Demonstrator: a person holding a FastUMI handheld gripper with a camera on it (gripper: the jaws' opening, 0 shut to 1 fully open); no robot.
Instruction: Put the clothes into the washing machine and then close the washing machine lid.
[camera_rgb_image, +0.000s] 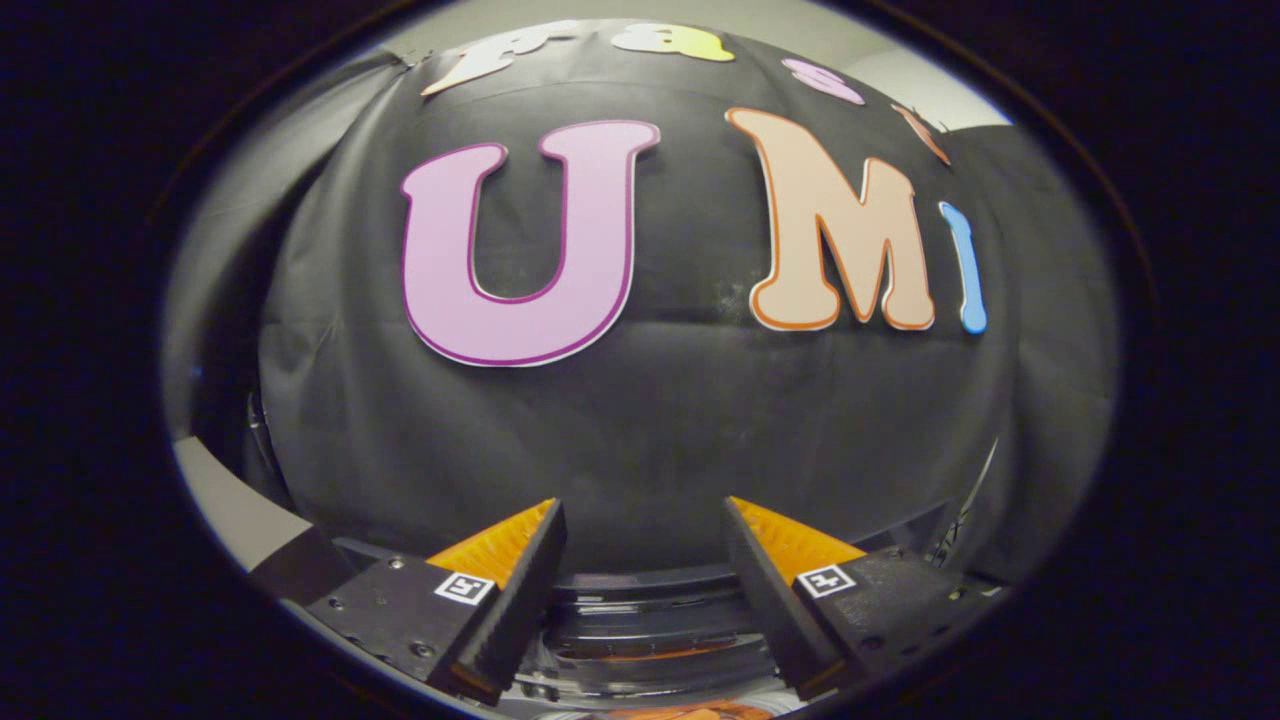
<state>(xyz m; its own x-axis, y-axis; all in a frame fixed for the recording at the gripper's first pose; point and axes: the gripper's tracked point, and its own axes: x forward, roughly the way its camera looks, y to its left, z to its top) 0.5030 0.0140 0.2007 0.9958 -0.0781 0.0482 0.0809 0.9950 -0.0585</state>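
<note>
My gripper (645, 520) is open, with a wide gap between its fingers (520, 590) and nothing held. It points at the black cloth wall (640, 420) straight ahead. Low between the fingers I see the washing machine (650, 640): a dark, glossy curved lid or rim with ridges, lying just below and ahead of the fingertips. An orange patch (690, 712), possibly cloth, shows at the very bottom beneath the machine's edge; too little shows to tell what it is. Whether the lid is up or down I cannot tell.
The black cloth wall stands close in front, beyond the machine. A pale grey ledge or floor strip (235, 505) runs to the left of the left finger. Thin cables or a frame part (965, 525) show beyond the right finger.
</note>
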